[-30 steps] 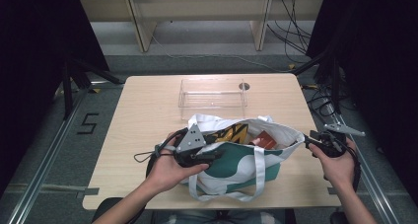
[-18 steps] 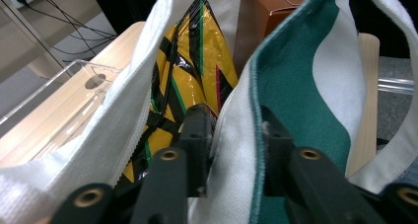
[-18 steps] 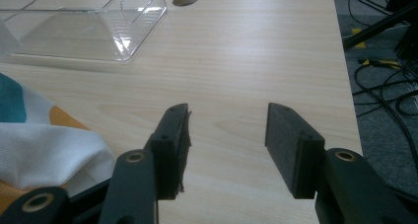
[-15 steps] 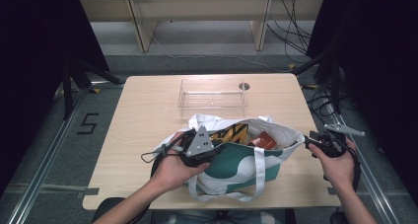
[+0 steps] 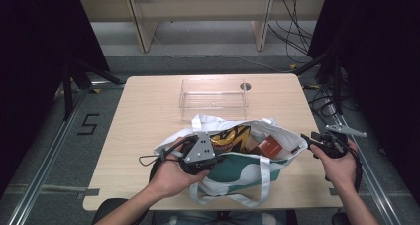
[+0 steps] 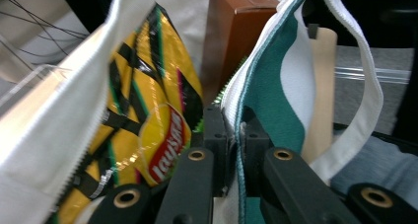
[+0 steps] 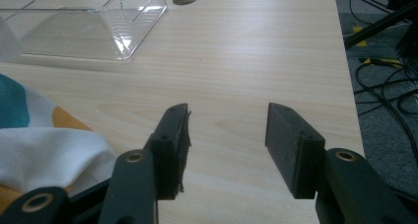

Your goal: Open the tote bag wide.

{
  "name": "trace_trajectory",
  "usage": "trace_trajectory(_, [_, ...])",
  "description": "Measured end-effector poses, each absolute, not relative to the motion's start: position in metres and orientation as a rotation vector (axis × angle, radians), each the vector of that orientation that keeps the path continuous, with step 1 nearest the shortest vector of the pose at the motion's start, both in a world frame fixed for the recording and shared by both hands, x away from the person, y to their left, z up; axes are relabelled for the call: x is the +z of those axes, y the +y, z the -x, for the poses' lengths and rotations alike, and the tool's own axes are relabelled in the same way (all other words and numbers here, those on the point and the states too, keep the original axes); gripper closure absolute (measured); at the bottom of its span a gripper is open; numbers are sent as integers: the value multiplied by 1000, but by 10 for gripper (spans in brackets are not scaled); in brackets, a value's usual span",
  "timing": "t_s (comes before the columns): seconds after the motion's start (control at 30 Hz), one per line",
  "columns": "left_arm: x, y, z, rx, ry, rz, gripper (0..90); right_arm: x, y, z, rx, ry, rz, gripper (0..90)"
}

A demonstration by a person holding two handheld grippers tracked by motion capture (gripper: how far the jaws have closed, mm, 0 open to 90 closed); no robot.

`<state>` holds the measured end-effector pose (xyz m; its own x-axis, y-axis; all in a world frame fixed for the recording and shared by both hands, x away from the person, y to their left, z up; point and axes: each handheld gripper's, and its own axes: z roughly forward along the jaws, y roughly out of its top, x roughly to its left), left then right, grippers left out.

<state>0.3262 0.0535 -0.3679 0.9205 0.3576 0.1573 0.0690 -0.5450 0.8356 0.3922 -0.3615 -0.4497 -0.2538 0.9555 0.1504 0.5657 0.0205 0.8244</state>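
At lower centre of the high view, the left gripper [image 5: 210,155] has just clamped the bag [image 5: 247,168] rim; at right, the right gripper [image 5: 308,141] gapes, empty.

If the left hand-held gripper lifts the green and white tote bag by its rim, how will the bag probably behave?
The tote bag is soft cloth, so it will probably sag and fold instead of keeping shape. The left hand-held gripper pinches only one rim edge, so that side should rise first. The chip bag and brown box inside may slide or lean.
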Motion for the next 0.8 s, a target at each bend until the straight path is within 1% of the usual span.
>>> trace_trajectory(0.03, [-369, 53, -324, 371, 324, -2127, 854, -450, -362, -392, 1138, 1851, -1547, 520])
trace_trajectory(0.3, [-376, 52, -320, 331, 273, -2168, 853, -449, -363, -392, 1120, 1864, -1542, 518])
trace_trajectory(0.43, [-387, 50, -318, 297, 280, -2191, 854, -449, -360, -391, 1126, 1849, -1594, 518])
trace_trajectory(0.47, [-390, 49, -318, 288, 282, -2196, 855, -450, -362, -392, 1122, 1861, -1539, 518])
trace_trajectory(0.5, [-392, 49, -318, 285, 280, -2210, 855, -449, -359, -391, 1146, 1843, -1591, 518])
trace_trajectory(0.63, [-402, 45, -318, 290, 284, -2229, 857, -449, -363, -392, 1119, 1862, -1542, 518])
trace_trajectory(0.67, [-404, 45, -320, 299, 262, -2255, 857, -449, -360, -391, 1132, 1845, -1579, 518])
trace_trajectory(0.77, [-416, 41, -322, 296, 283, -2282, 858, -449, -361, -392, 1130, 1858, -1553, 518])
trace_trajectory(0.8, [-420, 40, -323, 290, 283, -2299, 858, -449, -359, -391, 1146, 1844, -1594, 518])
